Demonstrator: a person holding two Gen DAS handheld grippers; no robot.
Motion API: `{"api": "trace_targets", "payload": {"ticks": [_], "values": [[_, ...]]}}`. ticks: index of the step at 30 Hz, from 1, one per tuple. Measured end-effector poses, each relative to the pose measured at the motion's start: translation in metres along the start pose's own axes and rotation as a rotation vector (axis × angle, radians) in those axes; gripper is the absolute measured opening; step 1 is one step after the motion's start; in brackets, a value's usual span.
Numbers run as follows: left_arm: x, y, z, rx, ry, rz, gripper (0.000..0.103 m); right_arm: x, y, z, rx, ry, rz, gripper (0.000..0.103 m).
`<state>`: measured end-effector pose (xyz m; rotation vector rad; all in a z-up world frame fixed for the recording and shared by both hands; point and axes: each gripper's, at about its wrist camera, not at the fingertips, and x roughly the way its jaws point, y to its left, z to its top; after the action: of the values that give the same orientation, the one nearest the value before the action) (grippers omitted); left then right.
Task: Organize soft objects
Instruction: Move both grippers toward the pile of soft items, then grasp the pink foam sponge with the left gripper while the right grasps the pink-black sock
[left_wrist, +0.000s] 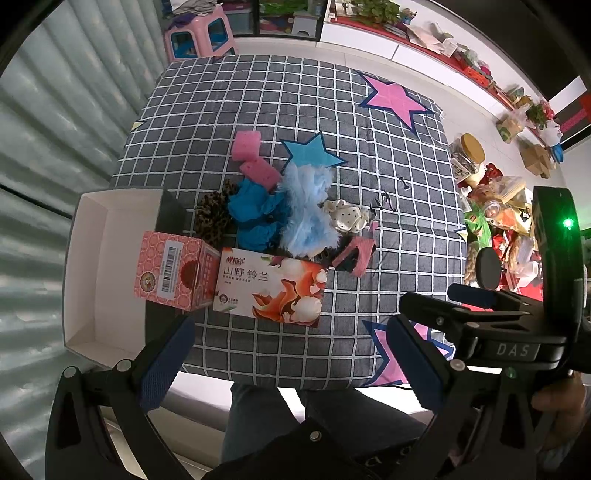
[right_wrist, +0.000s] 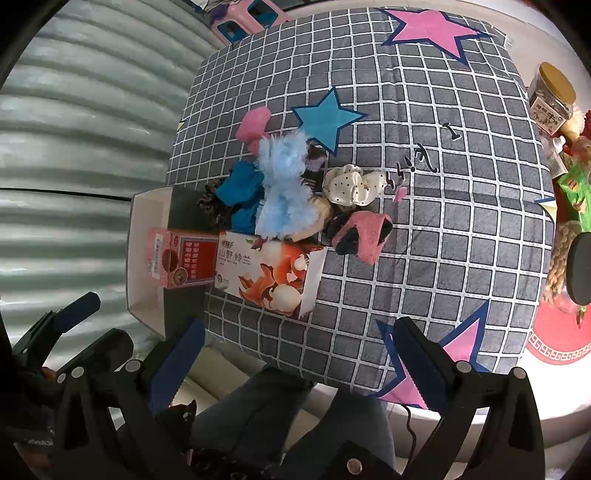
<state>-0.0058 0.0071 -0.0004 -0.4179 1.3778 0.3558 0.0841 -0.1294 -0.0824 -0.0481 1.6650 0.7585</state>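
Nearest of all, the left gripper (left_wrist: 291, 363) is seen with its jaws spread wide and nothing between them. The right gripper (right_wrist: 295, 363) is also spread wide and empty. Both are held above the near edge of the checked cloth (left_wrist: 369, 229), and a person's legs (left_wrist: 266, 417) are seen below them.

Just past the near edge, toward the left side, a tissue box with orange flowers (left_wrist: 271, 290) is laid flat. A pink box (left_wrist: 175, 275) is stood touching its left end. A white tray (left_wrist: 92, 266) is set at the left edge of the cloth, partly under the pink box.

Behind the boxes, the soft things are heaped together near the middle of the cloth. A fluffy light blue thing (left_wrist: 308, 214) is found in the middle. A bright blue cloth (left_wrist: 255, 214) and a leopard scrunchie (left_wrist: 214, 218) are pressed to its left. A white dotted scrunchie (left_wrist: 345, 216) and a pink and black piece (left_wrist: 354, 256) are laid to its right.

Farther back, two pink sponges (left_wrist: 255, 160) are stacked beside a blue star (left_wrist: 310, 151) printed on the cloth.
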Motion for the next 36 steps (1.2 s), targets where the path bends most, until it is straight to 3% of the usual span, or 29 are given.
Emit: {"api": "trace_targets", "payload": {"ticks": [10, 14, 16, 21, 25, 30, 36], "values": [[0.0, 0.011, -0.002, -0.008, 0.013, 0.023, 0.103, 0.0, -0.001, -0.001, 0.002, -0.001, 0.001, 0.102], [0.006, 0.015, 0.005, -0.023, 0.115, 0.009, 0.103, 0.0, -0.005, -0.001, 0.015, -0.003, -0.006, 0.102], [0.01, 0.018, 0.011, -0.02, 0.124, 0.008, 0.103, -0.001, -0.009, 0.001, 0.026, -0.007, -0.016, 0.102], [0.02, 0.024, 0.024, 0.003, 0.062, 0.032, 0.103, 0.001, -0.017, 0.009, 0.076, -0.011, -0.038, 0.102], [0.031, 0.034, 0.037, 0.036, 0.094, 0.053, 0.103, 0.008, -0.021, 0.015, 0.119, -0.017, -0.061, 0.102], [0.055, 0.049, 0.054, 0.061, 0.107, -0.005, 0.103, 0.019, -0.024, 0.022, 0.189, -0.031, -0.079, 0.102], [0.086, 0.072, 0.078, 0.08, 0.122, 0.016, 0.103, 0.038, -0.031, 0.026, 0.276, -0.033, -0.109, 0.102]]}}
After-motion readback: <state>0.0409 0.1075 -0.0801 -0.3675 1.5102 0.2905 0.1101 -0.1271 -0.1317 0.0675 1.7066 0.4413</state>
